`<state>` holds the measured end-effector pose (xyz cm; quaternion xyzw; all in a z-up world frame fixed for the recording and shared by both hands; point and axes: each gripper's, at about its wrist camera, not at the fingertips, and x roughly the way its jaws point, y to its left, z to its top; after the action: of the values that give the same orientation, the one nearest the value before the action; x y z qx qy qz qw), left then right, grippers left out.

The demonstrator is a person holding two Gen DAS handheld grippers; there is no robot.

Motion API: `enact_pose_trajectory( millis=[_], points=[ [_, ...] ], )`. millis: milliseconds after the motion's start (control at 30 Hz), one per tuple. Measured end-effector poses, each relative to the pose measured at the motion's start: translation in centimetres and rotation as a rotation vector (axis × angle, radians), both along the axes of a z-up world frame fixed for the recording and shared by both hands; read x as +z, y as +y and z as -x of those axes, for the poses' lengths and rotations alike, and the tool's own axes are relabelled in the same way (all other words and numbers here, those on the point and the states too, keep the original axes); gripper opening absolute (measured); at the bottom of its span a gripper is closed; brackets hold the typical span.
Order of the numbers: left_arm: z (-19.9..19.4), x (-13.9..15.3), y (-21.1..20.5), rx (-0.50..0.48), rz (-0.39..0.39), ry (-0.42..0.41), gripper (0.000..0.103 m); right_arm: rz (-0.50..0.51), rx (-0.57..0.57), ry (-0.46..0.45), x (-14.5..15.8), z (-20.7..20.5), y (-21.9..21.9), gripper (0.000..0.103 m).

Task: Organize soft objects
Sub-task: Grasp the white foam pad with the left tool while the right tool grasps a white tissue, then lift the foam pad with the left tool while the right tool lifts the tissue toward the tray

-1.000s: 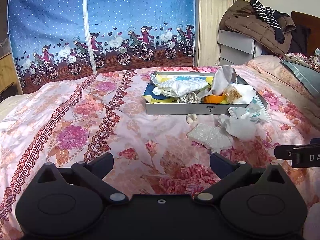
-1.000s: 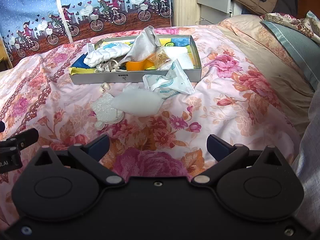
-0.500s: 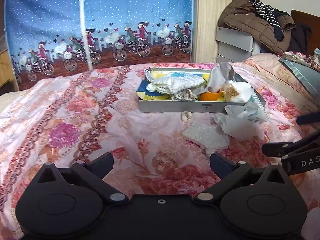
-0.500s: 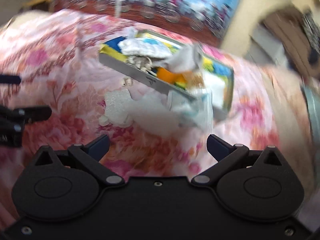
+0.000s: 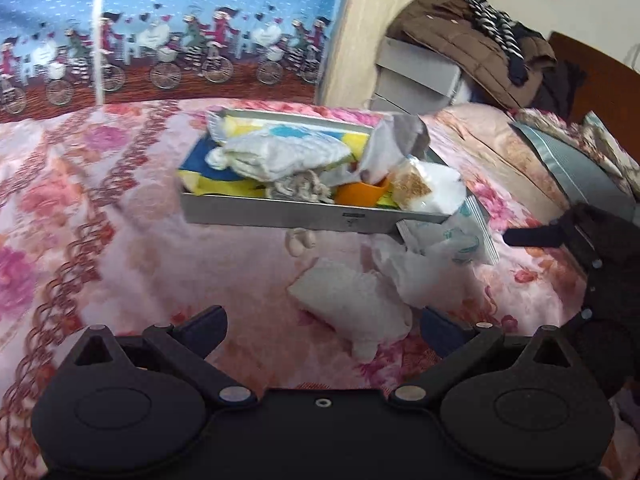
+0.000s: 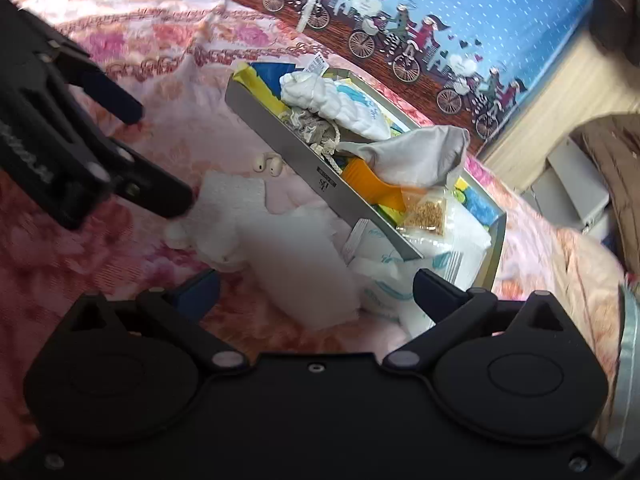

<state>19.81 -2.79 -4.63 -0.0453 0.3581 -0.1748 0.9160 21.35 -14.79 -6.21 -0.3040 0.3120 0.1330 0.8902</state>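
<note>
On the floral bedspread, before a silver tray [image 5: 280, 214], lie a white textured cloth [image 5: 352, 304], a crumpled white bag [image 5: 416, 276], a printed packet [image 5: 466, 236] and a pair of earbuds [image 5: 298, 240]. My left gripper [image 5: 322, 326] is open, with the near end of the textured cloth [image 6: 230, 200] between its fingers. In the right wrist view one left fingertip [image 6: 176, 204] lies against that cloth. My right gripper [image 6: 316, 291] is rolled to one side. Its jaws are closing around the white bag [image 6: 300, 264], and the pads stand clear of it.
The tray [image 6: 280, 136] holds a folded white cloth [image 6: 340, 100], knotted cord [image 6: 316, 128], a grey cloth [image 6: 420, 152], an orange cup [image 6: 360, 176] and a bag of grains [image 6: 426, 214]. A blue bicycle-print curtain [image 5: 180, 20] hangs behind. A brown coat [image 5: 460, 44] lies on boxes at the right.
Both grippers have come forward and down towards the loose items in front of the tray. The right gripper has rolled, so its view tilts. The left finger now reaches the textured cloth.
</note>
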Motion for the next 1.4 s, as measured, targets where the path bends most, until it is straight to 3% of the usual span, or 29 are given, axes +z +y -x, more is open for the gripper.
enact_pose_trajectory(
  millis=[100,267,333,433,533,600,733,800,867,1100,1400],
  points=[
    [-1.6,-1.2,-0.6,-0.03,0.017,0.039,0.102,0.024,0.01,0.016,-0.7,-0.5,0.0,0.075],
    [-2.6,-2.8,-0.3,-0.07,0.06,0.092,0.1,0.068,0.035,0.03,-1.4,-1.2,0.8,0.062],
    [-3.0,-3.2,-0.4,-0.088,0.069,0.107,0.1,0.064,0.03,0.039,-1.6,-1.5,0.9,0.049],
    [-3.6,-3.5,-0.6,-0.106,0.105,0.129,0.098,0.068,0.032,0.057,-2.1,-1.8,1.0,0.037],
    [-4.0,-3.8,-0.9,-0.106,0.122,0.152,0.09,0.066,0.024,0.073,-2.3,-1.8,1.1,0.026],
    [-4.1,-4.0,-1.2,-0.079,0.097,0.165,0.077,0.052,0.013,0.09,-2.3,-1.9,1.0,0.021],
    [-3.9,-4.0,-1.6,-0.077,0.081,0.173,0.065,0.049,0.004,0.106,-2.5,-1.9,1.2,0.01],
    [-3.9,-4.0,-1.8,-0.083,0.098,0.188,0.049,0.052,-0.002,0.103,-2.5,-1.9,1.3,0.008],
    [-3.8,-4.0,-1.9,-0.077,0.101,0.189,0.047,0.053,-0.014,0.092,-2.3,-1.8,1.3,0.007],
    [-3.2,-3.5,-1.5,-0.046,0.102,0.149,0.023,0.007,-0.057,0.044,-0.8,-1.9,0.3,0.005],
    [-1.1,-1.8,-2.0,-0.058,0.062,0.052,0.013,-0.03,-0.061,-0.034,1.5,0.0,0.2,0.005]
  ],
)
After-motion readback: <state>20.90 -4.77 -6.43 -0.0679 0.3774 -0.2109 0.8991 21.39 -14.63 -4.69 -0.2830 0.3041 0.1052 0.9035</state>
